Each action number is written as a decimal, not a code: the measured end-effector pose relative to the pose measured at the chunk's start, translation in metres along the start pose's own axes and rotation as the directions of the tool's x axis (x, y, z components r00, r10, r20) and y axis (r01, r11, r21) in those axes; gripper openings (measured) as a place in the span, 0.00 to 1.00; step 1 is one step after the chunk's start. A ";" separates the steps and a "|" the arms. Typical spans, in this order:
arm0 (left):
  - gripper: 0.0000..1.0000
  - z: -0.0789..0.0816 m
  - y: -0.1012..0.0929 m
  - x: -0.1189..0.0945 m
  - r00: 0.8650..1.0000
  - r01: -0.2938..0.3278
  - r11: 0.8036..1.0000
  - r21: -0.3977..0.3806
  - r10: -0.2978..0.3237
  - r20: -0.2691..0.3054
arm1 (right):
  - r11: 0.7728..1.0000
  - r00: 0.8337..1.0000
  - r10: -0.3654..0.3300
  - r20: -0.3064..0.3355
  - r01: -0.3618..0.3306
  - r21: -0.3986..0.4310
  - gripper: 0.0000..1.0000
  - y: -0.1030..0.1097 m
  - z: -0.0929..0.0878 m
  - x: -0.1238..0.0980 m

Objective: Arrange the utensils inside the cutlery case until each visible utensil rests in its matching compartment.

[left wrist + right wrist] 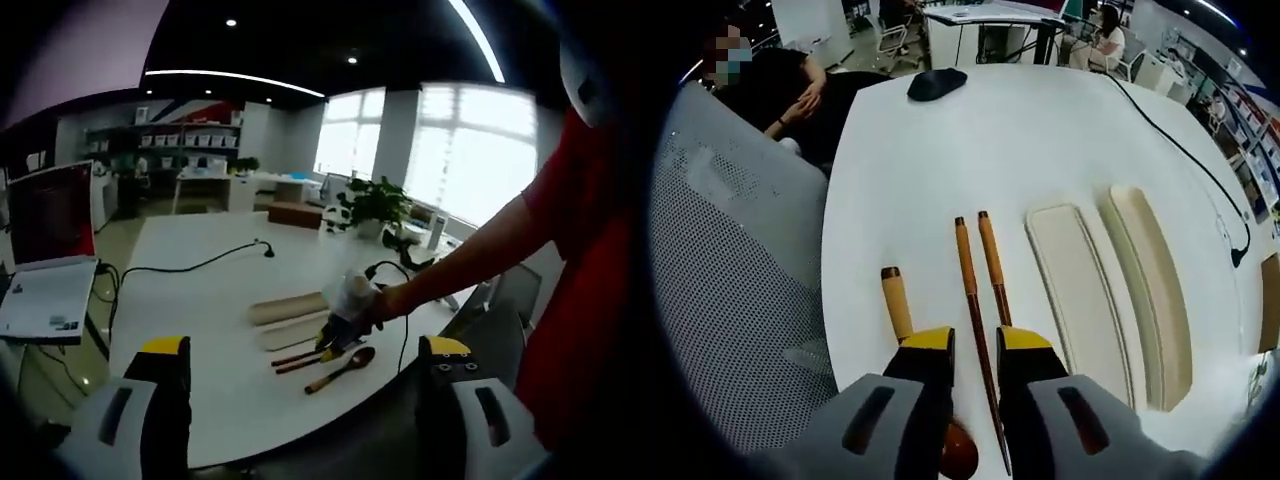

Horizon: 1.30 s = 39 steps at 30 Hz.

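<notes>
Two brown chopsticks point(968, 270) lie side by side on the white table point(970, 150), with a wooden spoon point(896, 300) to their left. Right of them lie two long beige halves of the cutlery case point(1075, 290), both bare inside. My right gripper point(976, 342) hovers low over the chopsticks' thin ends, its jaws a narrow gap apart with one chopstick running through that gap untouched. In the left gripper view a person's hand holds the right gripper point(345, 318) over the chopsticks point(298, 358) and spoon point(342, 369), beside the case point(288, 308). My left gripper point(305, 348) hangs wide open, back from the table edge.
An open laptop point(48, 250) sits off the table's left end and a black cable point(190, 268) crosses the top. A potted plant point(375, 205) stands at the far end. A black mouse-like object point(937, 83), a mesh chair point(730, 250) and seated people point(790, 90) are nearby.
</notes>
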<state>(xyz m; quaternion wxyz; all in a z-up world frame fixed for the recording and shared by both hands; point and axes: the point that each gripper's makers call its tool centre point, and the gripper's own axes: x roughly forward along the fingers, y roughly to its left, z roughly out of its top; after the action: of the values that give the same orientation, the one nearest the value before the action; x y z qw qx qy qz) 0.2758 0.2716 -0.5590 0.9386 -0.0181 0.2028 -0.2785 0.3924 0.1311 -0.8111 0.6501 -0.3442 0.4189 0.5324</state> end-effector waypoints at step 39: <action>0.92 -0.016 0.008 -0.015 0.997 -0.071 0.996 -0.055 0.070 -0.019 | 0.991 0.986 0.050 -0.161 -0.068 -0.111 0.00 -0.001 0.000 0.023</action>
<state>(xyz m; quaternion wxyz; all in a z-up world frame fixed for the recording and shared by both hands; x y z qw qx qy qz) 0.2619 0.2874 -0.5692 0.9452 -0.0346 0.2192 -0.2396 0.3953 0.1402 -0.8316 0.5779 -0.4098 0.4472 0.5460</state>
